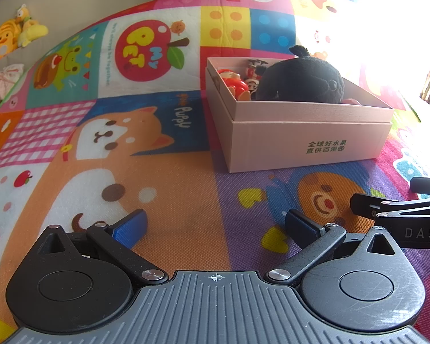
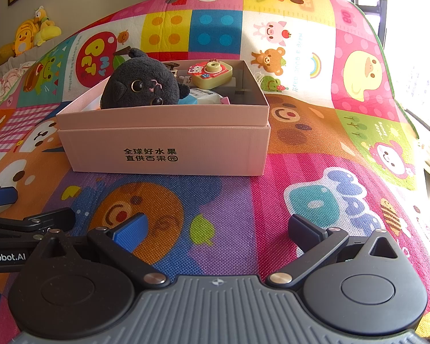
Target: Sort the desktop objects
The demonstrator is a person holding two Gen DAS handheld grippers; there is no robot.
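Pink cardboard box [image 2: 163,140] sits ahead of you on the patterned foam play mat [image 2: 301,172], already holding the toys. Both your tools are empty: the left gripper [image 1: 215,225] and the right gripper [image 2: 216,226] have their jaws spread wide above bare mat. No loose object shows nearby, so the sorting looks nearly finished; scan the mat edges before pulling back, and keep clear of the box wall. Inside the box lie a black plush cat [image 2: 142,84], a yellow toy camera [image 2: 213,74], a red figurine [image 1: 233,81] and a white packet [image 2: 205,97].
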